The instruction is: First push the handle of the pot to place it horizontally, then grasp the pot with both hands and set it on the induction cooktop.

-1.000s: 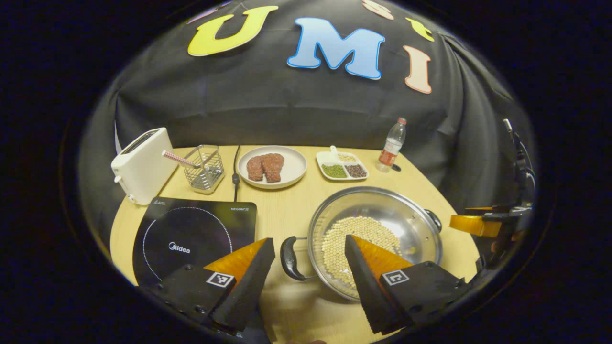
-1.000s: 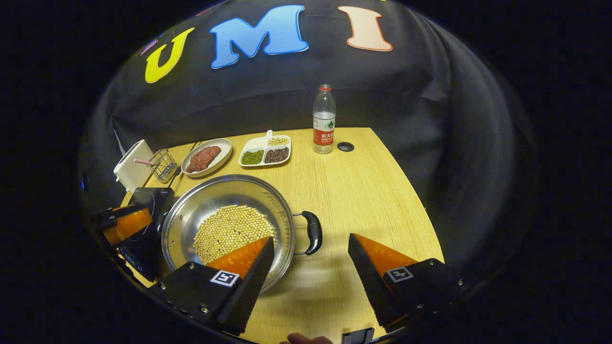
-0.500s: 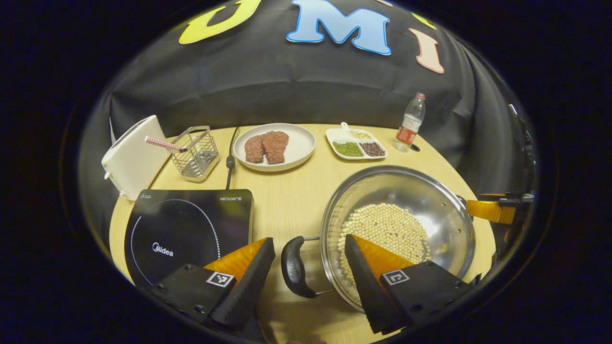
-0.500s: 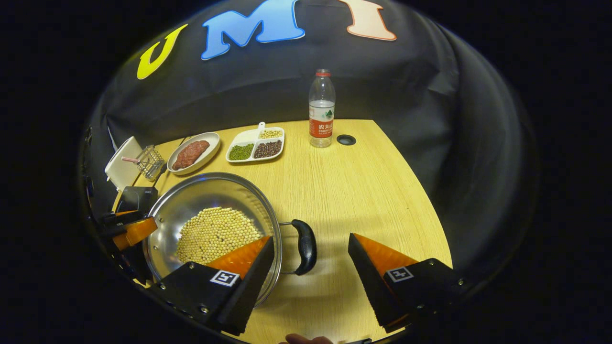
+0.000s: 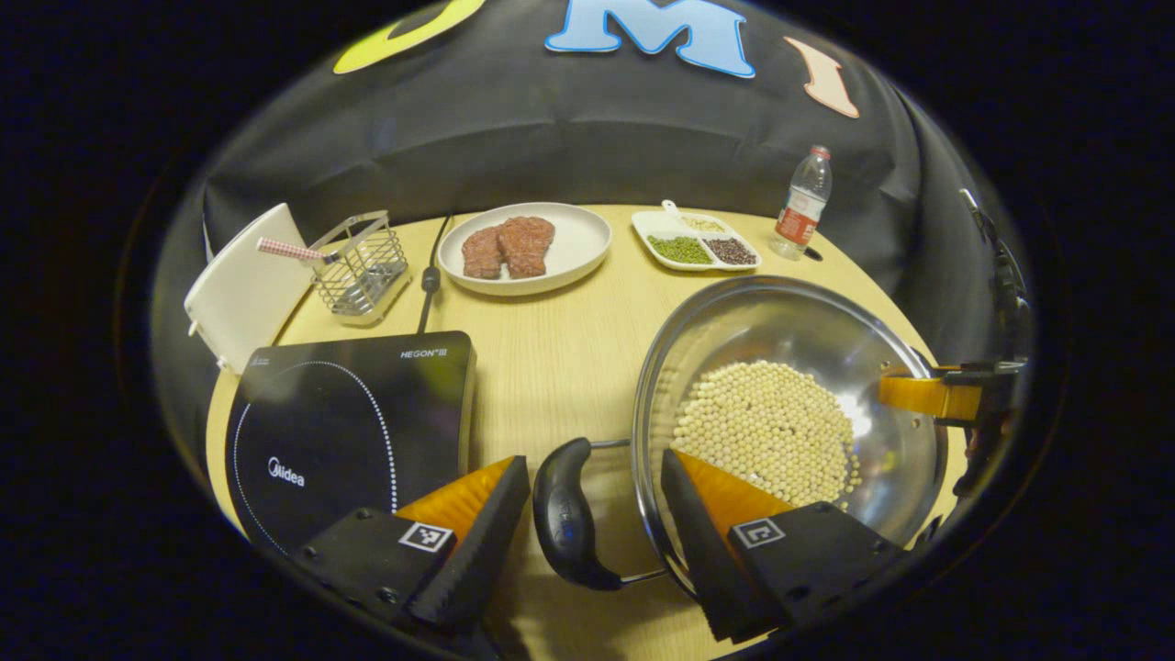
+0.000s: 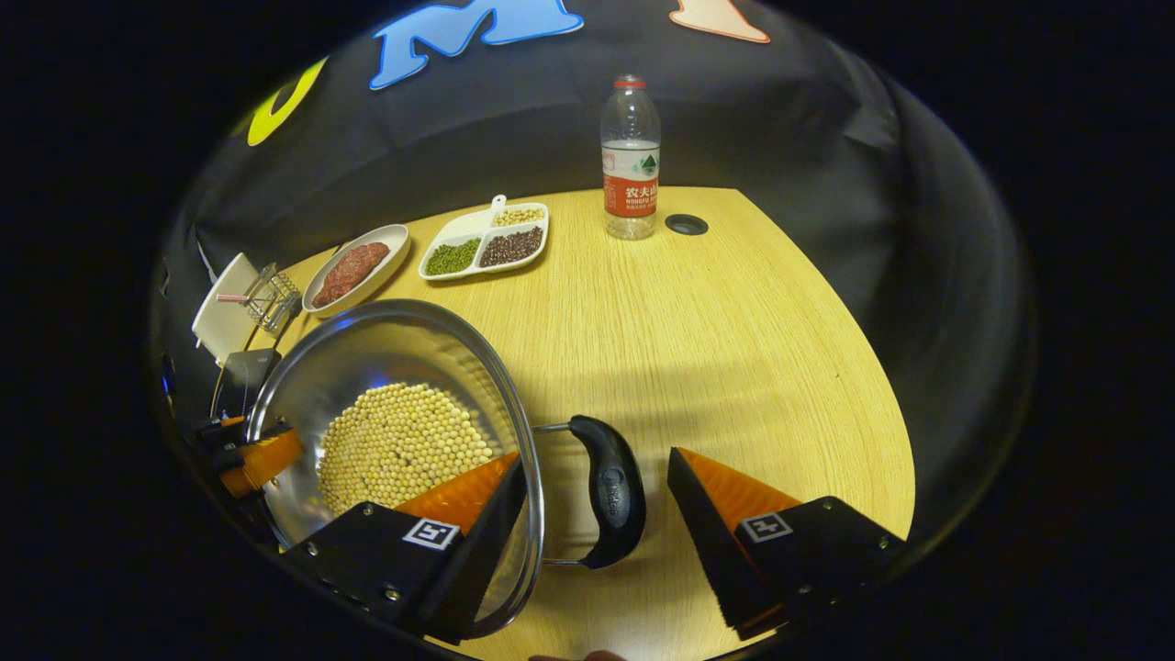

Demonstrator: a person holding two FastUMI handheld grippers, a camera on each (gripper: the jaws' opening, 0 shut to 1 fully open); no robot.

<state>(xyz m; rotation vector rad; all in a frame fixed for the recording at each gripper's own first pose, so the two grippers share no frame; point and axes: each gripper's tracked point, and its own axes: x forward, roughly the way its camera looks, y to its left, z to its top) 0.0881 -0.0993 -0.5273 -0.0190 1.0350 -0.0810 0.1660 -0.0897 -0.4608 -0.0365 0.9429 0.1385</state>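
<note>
A steel pot [image 5: 780, 321] holding pale beans [image 5: 771, 427] stands on the wooden table, right of the black induction cooktop [image 5: 349, 422]. Its near black handle [image 5: 562, 514] lies between the fingers of my left gripper [image 5: 592, 542], which is open; one finger reaches over the pot's rim. In the right gripper view the pot [image 6: 367, 349] is at the lower left, and its other handle [image 6: 610, 491] sits between the spread fingers of my open right gripper [image 6: 592, 532]. Neither handle looks squeezed. Each gripper also shows at the pot's far side in the other's view: right gripper [image 5: 927, 395], left gripper [image 6: 257, 454].
Along the back of the table stand a white toaster [image 5: 243, 285], a wire basket [image 5: 358, 266], a plate [image 5: 578, 248] with meat, a divided dish [image 5: 702, 248] of beans and a water bottle [image 6: 630, 156]. A power cord [image 5: 427, 280] runs back from the cooktop.
Both grippers have moved forward and down towards the pot. Each handle, earlier ahead of the fingertips, now lies between the open fingers. The pot has stayed put.
</note>
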